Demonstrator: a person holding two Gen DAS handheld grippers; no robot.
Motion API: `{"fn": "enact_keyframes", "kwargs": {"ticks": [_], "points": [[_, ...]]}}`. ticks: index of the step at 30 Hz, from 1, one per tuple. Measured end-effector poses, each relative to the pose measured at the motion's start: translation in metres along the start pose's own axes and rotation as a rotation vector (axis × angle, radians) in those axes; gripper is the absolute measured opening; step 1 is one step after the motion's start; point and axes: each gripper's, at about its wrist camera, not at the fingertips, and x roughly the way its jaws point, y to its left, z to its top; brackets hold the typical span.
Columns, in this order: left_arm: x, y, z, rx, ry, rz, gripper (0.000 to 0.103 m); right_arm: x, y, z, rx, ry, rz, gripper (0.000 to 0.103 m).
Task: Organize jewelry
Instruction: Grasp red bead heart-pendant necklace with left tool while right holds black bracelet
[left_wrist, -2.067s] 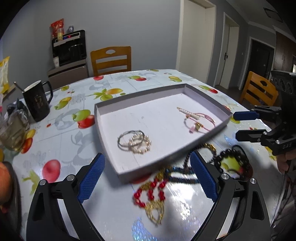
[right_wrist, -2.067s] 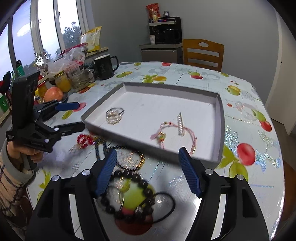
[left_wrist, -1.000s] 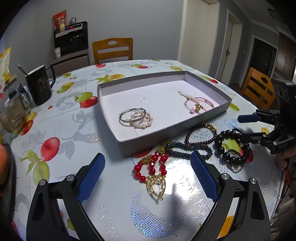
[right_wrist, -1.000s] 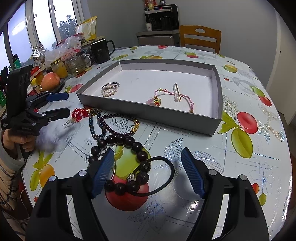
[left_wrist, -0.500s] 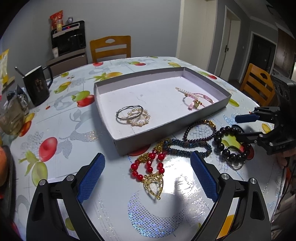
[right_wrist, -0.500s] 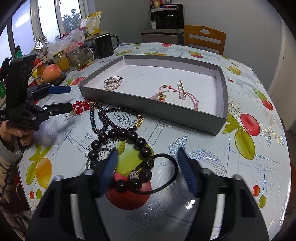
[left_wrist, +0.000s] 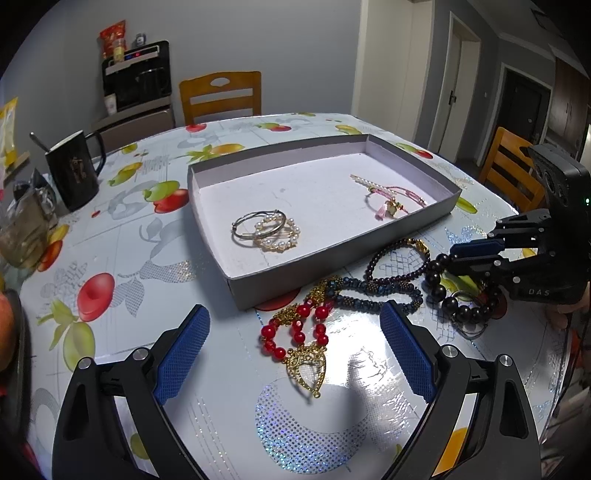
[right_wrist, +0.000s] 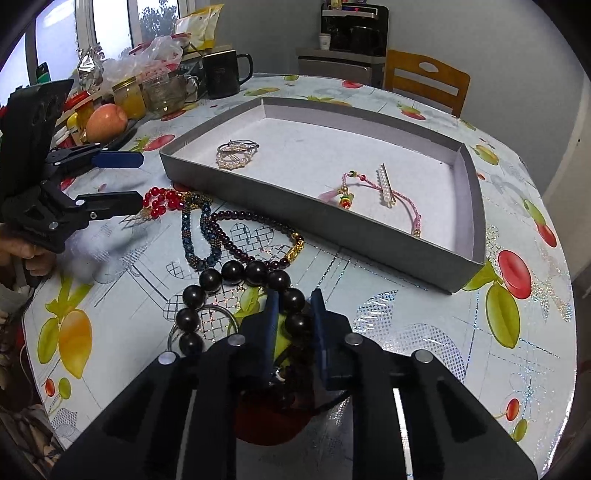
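Right claw (right_wrist: 293, 314) closing around black bead bracelet (right_wrist: 221, 275); left claw (left_wrist: 295, 354) open.

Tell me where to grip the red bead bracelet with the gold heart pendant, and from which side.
Grip the red bead bracelet across its bead strand, not the flat gold heart pendant. Come from above with the open left hand-held gripper, one finger inside the loop and one outside. It lies flat on the table, and the round beads stand proud enough to pinch.
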Motion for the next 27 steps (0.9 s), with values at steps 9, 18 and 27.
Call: {"fn": "enact_keyframes", "kwargs": {"ticks": [9, 18, 27], "points": [[-0.003, 0.001, -0.004, -0.016, 0.005, -0.051, 0.093, -0.023, 0.0, -0.007, 0.025, -0.067, 0.016, 0.005], [0.003, -0.007, -0.006, 0.018, 0.048, -0.061, 0.092, -0.031, -0.01, -0.013, 0.041, -0.059, 0.003, 0.007], [0.013, -0.005, -0.001, 0.046, 0.076, -0.02, 0.083, -0.017, -0.005, -0.005, -0.005, -0.022, 0.009, 0.025]]}}
